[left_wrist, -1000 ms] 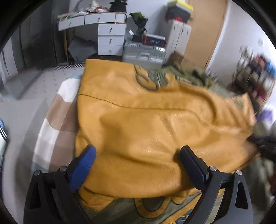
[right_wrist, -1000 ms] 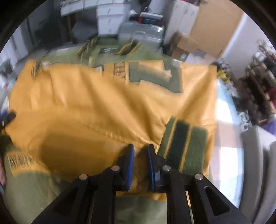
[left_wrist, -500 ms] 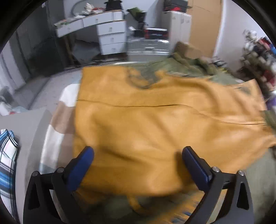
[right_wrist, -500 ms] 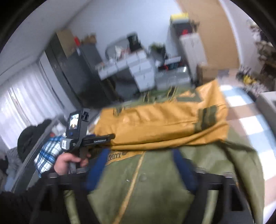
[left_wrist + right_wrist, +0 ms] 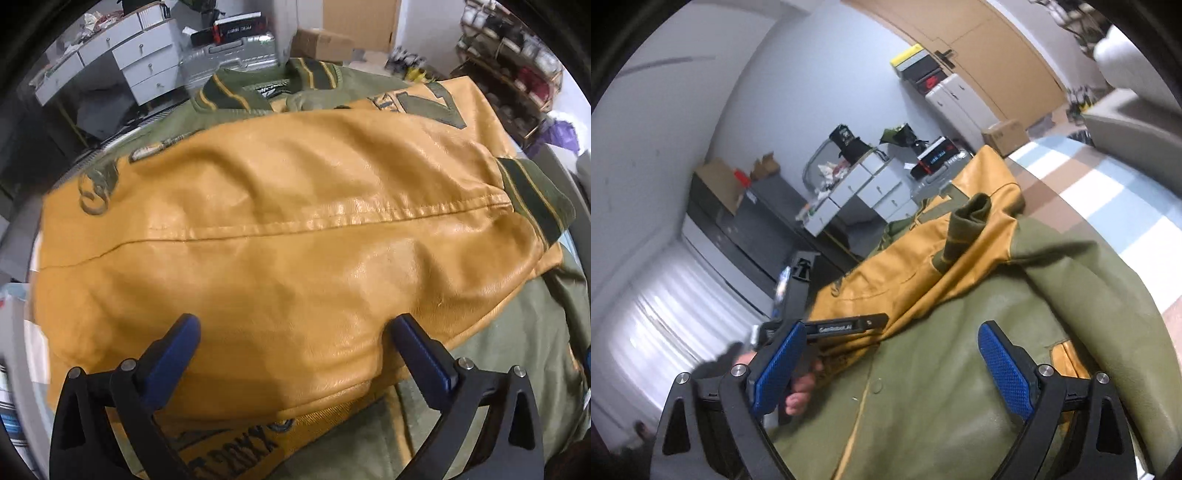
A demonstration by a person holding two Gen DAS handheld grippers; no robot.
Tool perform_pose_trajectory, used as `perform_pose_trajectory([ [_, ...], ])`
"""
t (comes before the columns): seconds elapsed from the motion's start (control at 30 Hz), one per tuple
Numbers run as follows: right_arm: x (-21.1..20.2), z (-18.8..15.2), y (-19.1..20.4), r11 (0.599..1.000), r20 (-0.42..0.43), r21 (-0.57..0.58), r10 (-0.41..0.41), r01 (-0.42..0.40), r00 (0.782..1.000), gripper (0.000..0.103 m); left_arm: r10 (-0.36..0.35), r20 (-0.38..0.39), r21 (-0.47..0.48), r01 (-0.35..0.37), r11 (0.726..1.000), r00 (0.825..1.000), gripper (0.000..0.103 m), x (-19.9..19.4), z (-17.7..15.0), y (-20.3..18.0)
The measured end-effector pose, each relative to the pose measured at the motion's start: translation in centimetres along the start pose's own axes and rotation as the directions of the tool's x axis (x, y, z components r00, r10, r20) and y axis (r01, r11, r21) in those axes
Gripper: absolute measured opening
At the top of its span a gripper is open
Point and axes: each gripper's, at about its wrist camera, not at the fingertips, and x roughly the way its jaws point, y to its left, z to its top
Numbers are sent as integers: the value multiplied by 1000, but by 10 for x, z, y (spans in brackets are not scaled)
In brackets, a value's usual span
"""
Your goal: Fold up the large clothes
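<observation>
The jacket (image 5: 280, 236) lies on the bed (image 5: 1115, 192), its yellow sleeve folded flat across the green body. A second ago the right gripper (image 5: 890, 363) pinched that sleeve beside the cuff (image 5: 532, 199); its jaws have just been opening and now stand wide, nothing between them, so the sleeve fold looks done. The left gripper (image 5: 295, 347) is spread too, over the sleeve. Only the right view shows the person's hand (image 5: 798, 384) gripping the left tool; only the left shows the collar (image 5: 258, 92).

A white drawer desk (image 5: 122, 62) stands at upper left of the left wrist view; pale walls (image 5: 746, 74), a wooden door (image 5: 979, 40) and bright curtains (image 5: 665, 317) surround it.
</observation>
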Motion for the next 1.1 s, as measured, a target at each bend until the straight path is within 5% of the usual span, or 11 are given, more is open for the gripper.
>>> perform_pose_trajectory([
  [0.2,-19,-1,15,999,80,-50,-2,6,997,96,-58,132,137,40,990,990,100,-46,39,-68],
  [0.4,-24,2,13,1000,105,-26,-13,16,994,96,-142,-100,111,153,982,985,102,28,42,-98],
  [0.5,-26,3,13,1000,110,-19,-12,14,994,96,-189,-107,50,195,979,976,101,25,45,-88],
  [0.67,-31,5,11,1000,138,-7,-25,26,990,96,-312,-15,64,312,948,950,99,-5,54,-81],
  [0.77,-36,5,7,999,165,17,-33,30,986,96,-358,-58,80,361,929,932,100,11,50,-89],
  [0.83,-38,5,4,999,174,30,-46,42,984,96,-307,-115,88,318,944,945,100,36,46,-97],
  [0.9,-38,5,1,998,174,45,-62,55,983,96,-253,-75,146,261,954,965,102,35,41,-106],
  [1.03,-37,5,1,997,161,51,-62,54,985,96,-279,-109,135,293,947,954,102,24,49,-102],
  [1.1,-35,5,2,998,150,48,-58,51,987,96,-241,-68,159,249,955,968,102,7,57,-80],
])
